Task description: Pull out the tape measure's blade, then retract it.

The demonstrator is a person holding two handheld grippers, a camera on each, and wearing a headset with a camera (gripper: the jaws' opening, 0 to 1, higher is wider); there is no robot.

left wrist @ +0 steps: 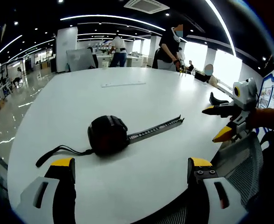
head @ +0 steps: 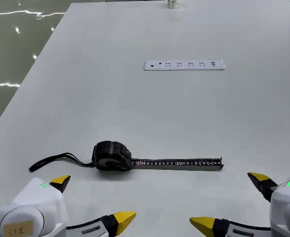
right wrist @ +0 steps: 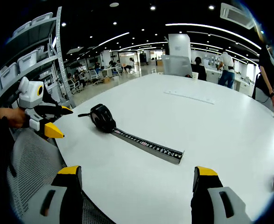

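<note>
A black tape measure (head: pixel 111 155) lies on the white table (head: pixel 135 108), its blade (head: pixel 177 163) pulled out flat to the right and a black wrist strap (head: pixel 53 160) trailing left. My left gripper (head: pixel 93 200) hovers open at the near edge, short of the case. My right gripper (head: pixel 231 200) is open too, near the blade's end hook (head: pixel 221 163). In the left gripper view the tape measure (left wrist: pixel 108 134) sits ahead between the yellow-tipped jaws, with the right gripper (left wrist: pixel 221 122) off to the right. In the right gripper view the blade (right wrist: pixel 148 145) runs toward me from the case (right wrist: pixel 102 117).
A white power strip (head: pixel 184 64) lies farther back on the table. A small white object (head: pixel 173 4) stands at the far edge. A mesh chair back (right wrist: pixel 34 158) sits at the near edge. Several people stand beyond the table (left wrist: pixel 169 44).
</note>
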